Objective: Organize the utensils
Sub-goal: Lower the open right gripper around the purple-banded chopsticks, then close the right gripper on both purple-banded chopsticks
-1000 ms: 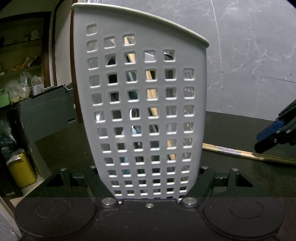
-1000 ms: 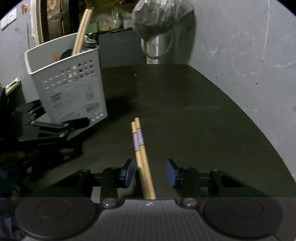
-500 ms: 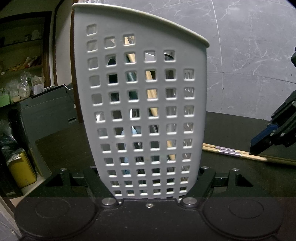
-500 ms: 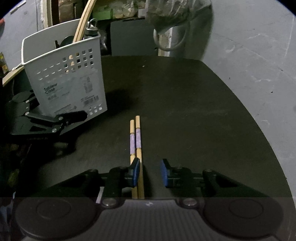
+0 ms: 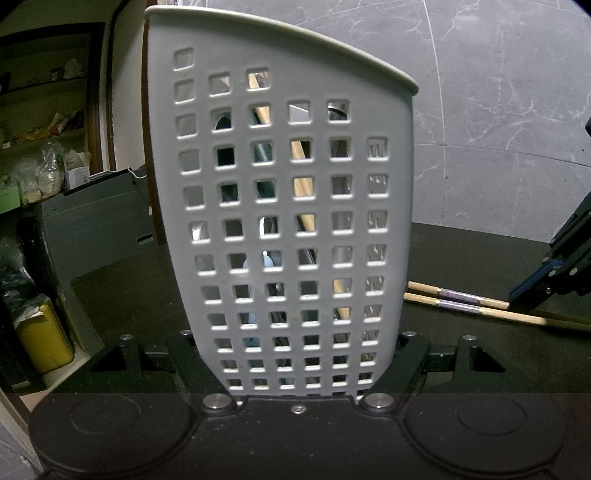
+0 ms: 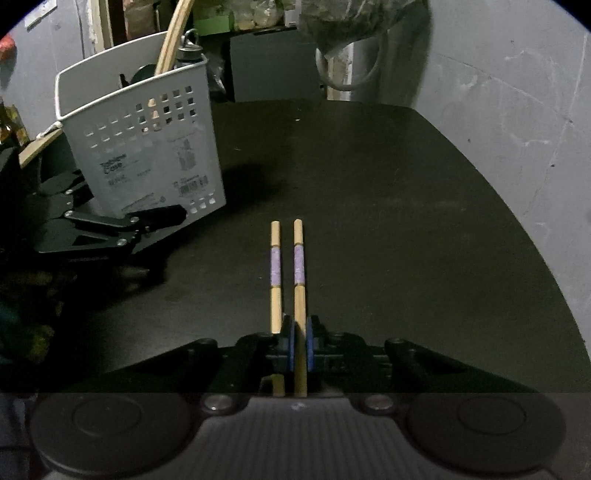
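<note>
The white perforated basket [image 5: 288,206] stands tilted, and my left gripper [image 5: 295,369] is shut on its base, one finger on each side. Inside it are a wooden handle [image 6: 173,40], a bottle and other utensils. Two wooden chopsticks with purple bands lie side by side on the dark table [image 6: 369,184]. My right gripper [image 6: 301,343] is closing, and its blue pads sit against the right chopstick [image 6: 299,266]. The left chopstick [image 6: 275,266] lies just outside the left pad. The left wrist view shows both chopsticks [image 5: 458,301] under the right gripper [image 5: 546,280].
A grey wall borders the table on the right and at the back. A filled plastic bag [image 6: 354,18] hangs over the far edge beside a dark cabinet [image 6: 273,66]. A yellow bin [image 5: 40,339] and cluttered shelves stand off the table to the left.
The right gripper's jaws have come together around one chopstick, and the two chopsticks now lie slightly apart. The left gripper and the basket have not moved.
</note>
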A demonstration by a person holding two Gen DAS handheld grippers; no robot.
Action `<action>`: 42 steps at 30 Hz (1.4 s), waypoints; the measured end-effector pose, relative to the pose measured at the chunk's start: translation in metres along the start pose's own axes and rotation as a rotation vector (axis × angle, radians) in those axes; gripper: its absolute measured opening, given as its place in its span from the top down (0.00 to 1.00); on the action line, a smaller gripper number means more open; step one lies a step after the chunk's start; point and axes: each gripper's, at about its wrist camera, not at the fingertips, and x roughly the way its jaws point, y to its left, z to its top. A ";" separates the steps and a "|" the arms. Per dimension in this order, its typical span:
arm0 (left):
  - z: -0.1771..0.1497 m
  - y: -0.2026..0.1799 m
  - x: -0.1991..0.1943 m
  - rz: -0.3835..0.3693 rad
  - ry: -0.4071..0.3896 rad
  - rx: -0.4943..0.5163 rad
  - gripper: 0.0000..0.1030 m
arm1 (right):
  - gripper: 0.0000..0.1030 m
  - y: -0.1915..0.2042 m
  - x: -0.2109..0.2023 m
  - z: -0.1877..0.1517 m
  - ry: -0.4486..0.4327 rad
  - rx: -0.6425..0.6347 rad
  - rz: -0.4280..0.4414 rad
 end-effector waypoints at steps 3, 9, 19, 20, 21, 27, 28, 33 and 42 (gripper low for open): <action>0.000 0.000 0.000 0.000 0.000 0.000 0.26 | 0.93 0.001 0.000 0.001 -0.006 -0.004 0.007; 0.000 0.000 0.000 0.000 0.000 0.000 0.26 | 0.93 0.004 0.000 0.002 -0.001 -0.029 0.008; 0.000 0.000 0.000 0.000 0.001 0.001 0.26 | 0.53 -0.011 -0.005 0.004 -0.014 0.069 0.076; 0.000 0.000 0.000 0.001 0.001 0.000 0.26 | 0.50 -0.013 -0.005 0.004 -0.013 0.089 0.087; 0.000 0.000 0.000 0.001 0.000 0.000 0.26 | 0.47 -0.014 -0.004 0.004 -0.013 0.102 0.091; 0.000 0.000 0.000 0.001 0.001 0.000 0.26 | 0.32 -0.007 0.000 0.002 -0.005 0.125 0.120; 0.000 0.000 0.000 0.001 0.000 0.000 0.26 | 0.30 -0.004 0.001 0.002 0.001 0.119 0.123; 0.000 0.000 0.000 0.001 0.000 -0.001 0.26 | 0.29 0.017 0.007 0.004 0.031 0.026 0.059; -0.001 0.000 0.000 0.001 0.000 -0.001 0.26 | 0.83 0.025 0.007 0.006 0.042 -0.022 0.009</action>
